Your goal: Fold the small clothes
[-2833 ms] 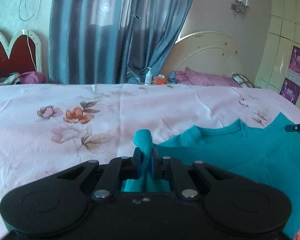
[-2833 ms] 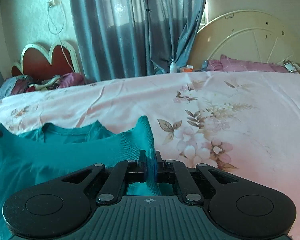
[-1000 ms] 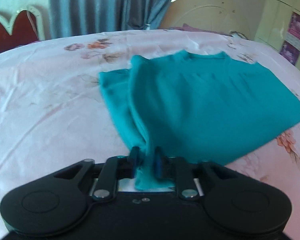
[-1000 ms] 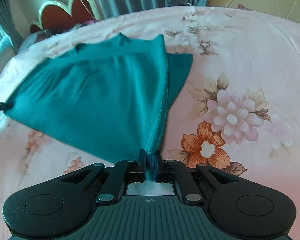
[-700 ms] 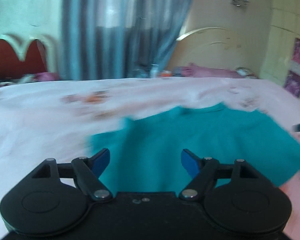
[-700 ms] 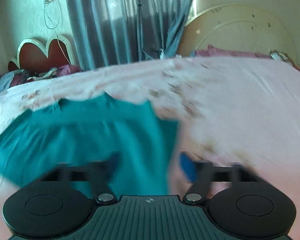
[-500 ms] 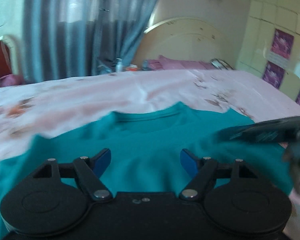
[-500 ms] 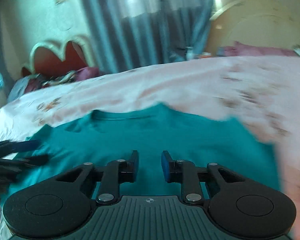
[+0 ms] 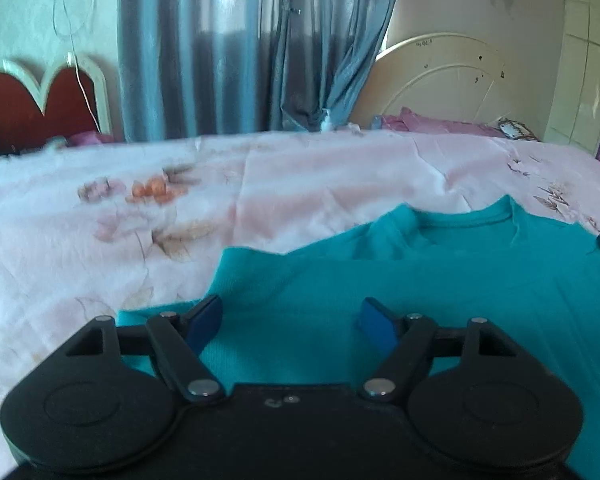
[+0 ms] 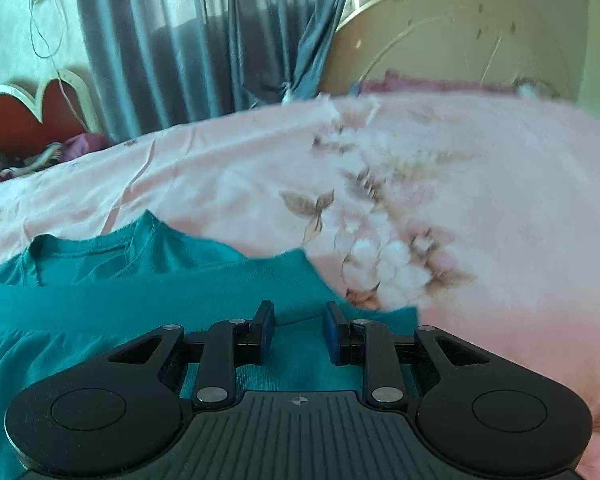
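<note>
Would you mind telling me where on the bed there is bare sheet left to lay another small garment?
Bare floral sheet lies left of the teal shirt in the left wrist view, and right of it in the right wrist view, plus a band between its collar and the curtain. The near middle is crowded: the shirt fills it under the open left gripper and right gripper.

Both claws released teal shirt (image 9: 440,292); hem folded up.
</note>
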{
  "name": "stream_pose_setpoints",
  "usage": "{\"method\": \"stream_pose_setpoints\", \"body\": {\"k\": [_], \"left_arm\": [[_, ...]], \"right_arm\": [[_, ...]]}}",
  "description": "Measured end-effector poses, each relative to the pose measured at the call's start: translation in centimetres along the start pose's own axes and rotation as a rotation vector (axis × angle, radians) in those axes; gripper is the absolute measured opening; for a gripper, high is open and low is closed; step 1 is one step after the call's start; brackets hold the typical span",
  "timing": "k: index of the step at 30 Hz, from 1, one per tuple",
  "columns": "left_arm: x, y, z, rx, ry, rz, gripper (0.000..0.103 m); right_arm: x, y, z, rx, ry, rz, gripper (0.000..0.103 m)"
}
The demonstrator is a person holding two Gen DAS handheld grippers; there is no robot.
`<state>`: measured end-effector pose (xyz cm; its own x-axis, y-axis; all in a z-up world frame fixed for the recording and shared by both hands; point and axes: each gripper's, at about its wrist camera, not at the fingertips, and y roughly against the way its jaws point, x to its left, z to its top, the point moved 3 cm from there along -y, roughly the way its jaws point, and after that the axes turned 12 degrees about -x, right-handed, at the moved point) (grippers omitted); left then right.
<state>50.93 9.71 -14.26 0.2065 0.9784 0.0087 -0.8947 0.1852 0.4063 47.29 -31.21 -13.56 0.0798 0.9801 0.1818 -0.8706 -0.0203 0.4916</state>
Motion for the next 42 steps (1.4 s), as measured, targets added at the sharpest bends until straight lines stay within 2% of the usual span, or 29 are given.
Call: {"method": "stream_pose_setpoints", "body": {"k": [1,2,3,5,7,8,9,11,13,15,17,19,20,21,22,25,28,29,30,33,35,39,42], "left_arm": [[-0.9,1.1,0.3,-0.035,0.006,0.007,0.083],[-2.0,1.8,0.6,-0.059,0.029,-0.018,0.086],[-3.6,2.7,0.7,-0.070,0.037,-0.074,0.087],[-7.2,3.7,0.4,-0.068,-0.006,-0.121,0.086],[-9.8,4.2,-0.2,-0.036,0.017,-0.166,0.083],[-10.8,4.2,-0.8,-0.022,0.034,-0.179,0.083],[-11.4,4.2,-1.3,-0.005,0.035,-0.177,0.081],[-12.1,4.2,-2.5,0.038,0.000,-0.169,0.080],[-11.2,4.9,-3.5,0.041,-0.063,-0.127,0.082],[-8.4,6.1,-4.0,0.038,-0.066,-0.096,0.091],[-5.1,7.5,-4.8,0.046,-0.062,-0.018,0.092],[-2.6,8.5,-5.2,0.063,-0.013,0.028,0.090],[-2.3,9.2,-4.8,0.046,0.029,0.048,0.082],[-2.9,9.7,-4.4,0.025,0.036,0.056,0.082],[-4.2,10.3,-3.8,-0.003,0.025,0.034,0.082],[-9.0,11.1,-3.0,-0.034,0.010,-0.046,0.084],[-12.4,10.6,-3.8,0.027,-0.001,-0.097,0.083],[-12.8,10.1,-4.2,0.056,-0.012,-0.089,0.077],[-12.8,9.5,-4.9,0.091,-0.018,-0.083,0.078],[-12.0,10.1,-5.6,0.090,-0.064,-0.080,0.080],[-10.6,10.9,-5.9,0.088,-0.103,-0.043,0.083],[-6.1,12.4,-6.0,0.102,-0.066,0.056,0.082],[-4.2,12.9,-6.3,0.111,-0.044,0.102,0.083]], "right_arm": [[1.1,1.1,-0.1,-0.011,-0.018,0.040,0.040],[2.7,1.5,-0.3,-0.011,-0.010,0.081,0.053],[4.7,2.1,-0.8,-0.016,0.019,0.127,0.069],[8.2,3.4,-2.2,-0.004,0.072,0.214,0.070],[11.0,3.8,-3.7,0.036,0.094,0.294,0.066],[11.9,4.0,-4.4,0.052,0.120,0.306,0.059],[12.6,4.2,-5.1,0.061,0.142,0.306,0.047],[12.6,4.6,-5.9,0.076,0.159,0.309,0.047],[10.8,5.5,-6.2,0.079,0.167,0.280,0.047],[6.4,6.8,-6.0,0.071,0.115,0.168,0.047],[1.9,7.2,-6.3,0.108,0.060,0.068,0.047],[-0.4,7.9,-6.6,0.115,0.023,0.049,0.047],[-0.4,8.6,-6.3,0.101,0.010,0.037,0.047],[0.7,9.5,-5.9,0.059,0.015,0.047,0.047],[2.3,10.4,-5.6,0.023,0.023,0.075,0.047],[8.8,11.8,-6.4,0.005,0.093,0.189,0.047],[13.4,11.9,-8.7,0.055,0.157,0.251,0.047],[14.1,11.6,-9.5,0.076,0.182,0.229,0.047],[14.1,11.3,-10.3,0.090,0.195,0.217,0.047],[12.7,12.2,-10.8,0.090,0.223,0.231,0.047],[9.7,13.1,-10.3,0.083,0.224,0.163,0.047],[0.8,13.9,-9.3,0.087,0.070,0.002,0.047],[-2.5,14.4,-9.1,0.104,-0.010,-0.021,0.046]]}}
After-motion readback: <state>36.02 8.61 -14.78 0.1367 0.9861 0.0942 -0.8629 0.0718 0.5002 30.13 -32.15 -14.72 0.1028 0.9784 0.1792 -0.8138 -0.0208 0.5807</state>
